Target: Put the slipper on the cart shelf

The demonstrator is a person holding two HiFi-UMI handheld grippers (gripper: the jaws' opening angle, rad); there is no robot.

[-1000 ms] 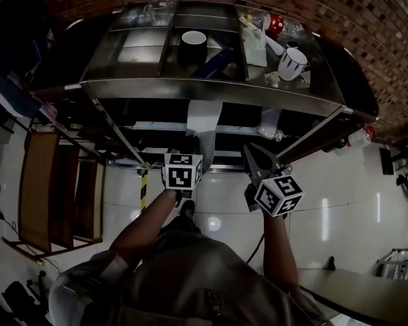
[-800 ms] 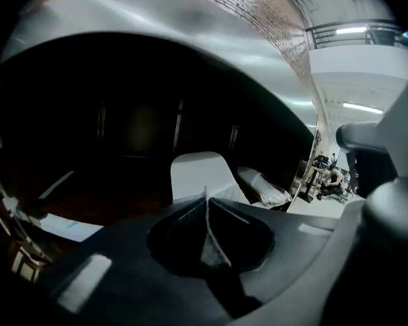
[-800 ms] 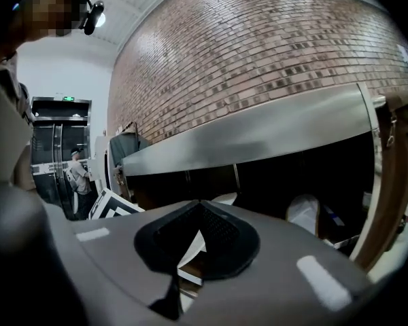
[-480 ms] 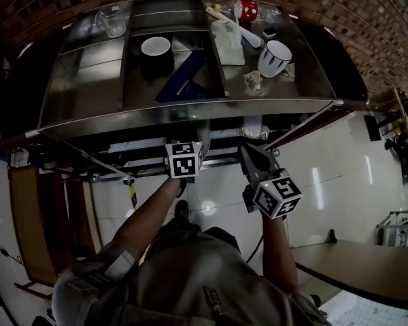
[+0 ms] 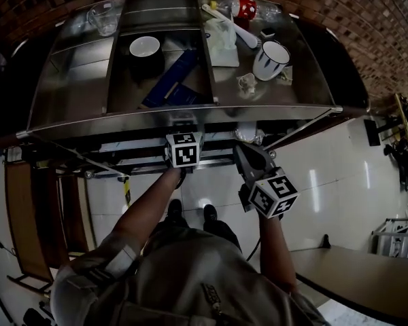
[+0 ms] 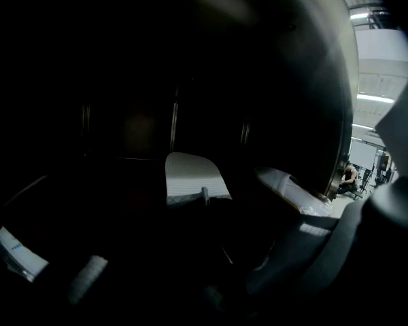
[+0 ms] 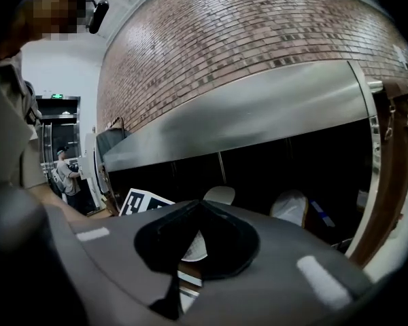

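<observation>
A white slipper [image 6: 190,178] lies flat on the dark cart shelf, its near end right at the tips of my left gripper [image 6: 205,206]. Those jaws are opening; the view is too dark to show whether the pads still touch the slipper. In the head view only the left marker cube [image 5: 184,149] shows, since the jaws reach in under the steel cart top [image 5: 68,114]. A second white slipper [image 6: 285,185] lies to the right on the same shelf. My right gripper [image 5: 249,156] is shut and empty, in front of the cart. Both slippers [image 7: 219,194] [image 7: 290,206] show past it.
The cart top carries a white bowl [image 5: 145,46], a mug [image 5: 268,60], a glass [image 5: 103,17], a red can [image 5: 247,7] and a blue item [image 5: 173,80]. A wooden rack [image 5: 34,202] stands at the left, a table corner [image 5: 353,277] at the lower right. Brick wall behind.
The white slipper that hung in view below the cart top a second ago is now under it. The left gripper has gone further in; the right has barely moved.
</observation>
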